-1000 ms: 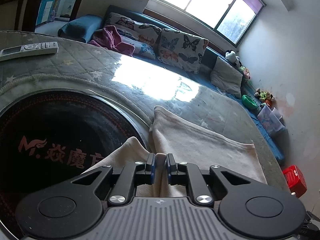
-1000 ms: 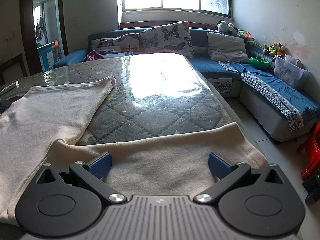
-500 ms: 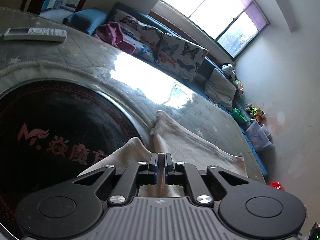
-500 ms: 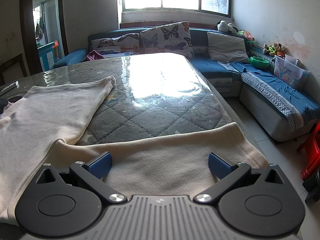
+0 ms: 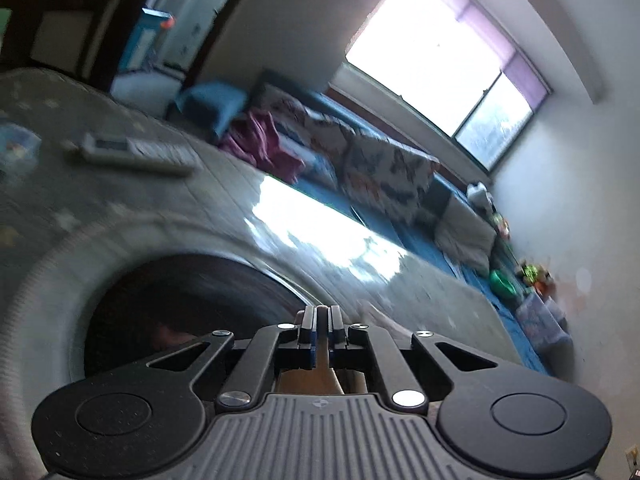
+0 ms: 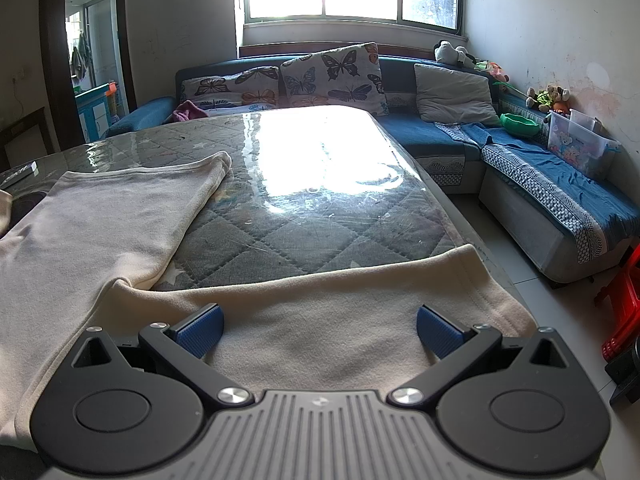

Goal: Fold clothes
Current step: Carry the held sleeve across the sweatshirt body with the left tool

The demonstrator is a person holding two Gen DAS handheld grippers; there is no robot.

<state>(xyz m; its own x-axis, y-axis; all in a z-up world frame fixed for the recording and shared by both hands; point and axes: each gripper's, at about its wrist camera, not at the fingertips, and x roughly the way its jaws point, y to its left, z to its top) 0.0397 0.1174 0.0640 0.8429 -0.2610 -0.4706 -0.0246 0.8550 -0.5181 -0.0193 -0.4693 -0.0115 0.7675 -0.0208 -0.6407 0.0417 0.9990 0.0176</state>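
Observation:
A cream garment [image 6: 100, 240] lies spread on the quilted table [image 6: 304, 216], with one leg reaching back left and another leg [image 6: 340, 312] across the near edge. My right gripper [image 6: 320, 330] is open, its blue pads resting over that near leg. My left gripper [image 5: 320, 320] is shut on a fold of the cream garment [image 5: 326, 372], which hangs mostly hidden below the fingers. The left wrist view is tilted and motion-blurred.
A black round hotplate [image 5: 188, 308] is set in the table at the left. A remote control [image 5: 132, 152] lies beyond it. A blue corner sofa [image 6: 520, 160] with cushions runs behind and right of the table. A red stool [image 6: 624, 312] stands on the floor.
My left gripper has closed fully on the garment and lifted and tilted up, so most of the cloth has dropped out of its view. My right gripper has stayed still.

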